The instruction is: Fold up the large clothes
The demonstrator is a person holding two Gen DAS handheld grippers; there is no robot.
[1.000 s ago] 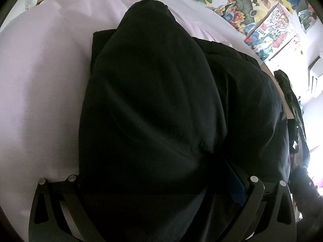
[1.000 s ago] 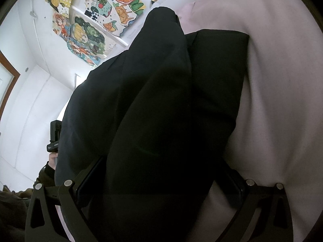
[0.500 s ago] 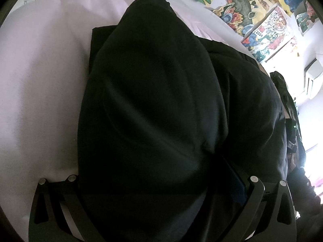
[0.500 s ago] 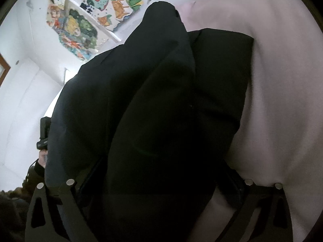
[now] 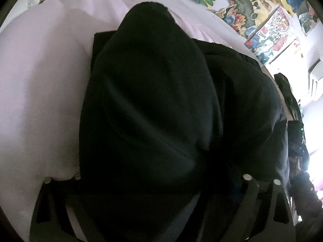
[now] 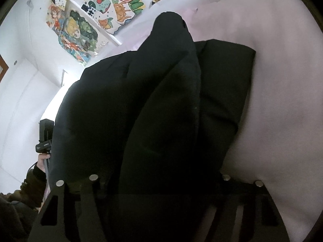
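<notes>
A large black garment (image 5: 145, 92) lies bunched in long folds on a pale pink bed sheet (image 5: 40, 90). My left gripper (image 5: 161, 171) straddles its near end. Its jaws are closing with the cloth between them, and the cloth hides the fingertips. In the right wrist view the same garment (image 6: 161, 100) runs away from me over the sheet (image 6: 282, 100). My right gripper (image 6: 159, 171) has a thick fold between its jaws, which are closing. Its tips are buried in the cloth too.
Colourful posters (image 5: 268, 32) hang on the white wall behind the bed, also seen as posters (image 6: 80, 28) in the right view. A hand (image 6: 43, 159) holds the other gripper's body (image 6: 45, 133) at the garment's left edge. An air conditioner (image 5: 315, 80) is at far right.
The right gripper's fingers have come clearly inward around the fold. The left fingers have drawn in slightly. The garment has kept its place on the sheet.
</notes>
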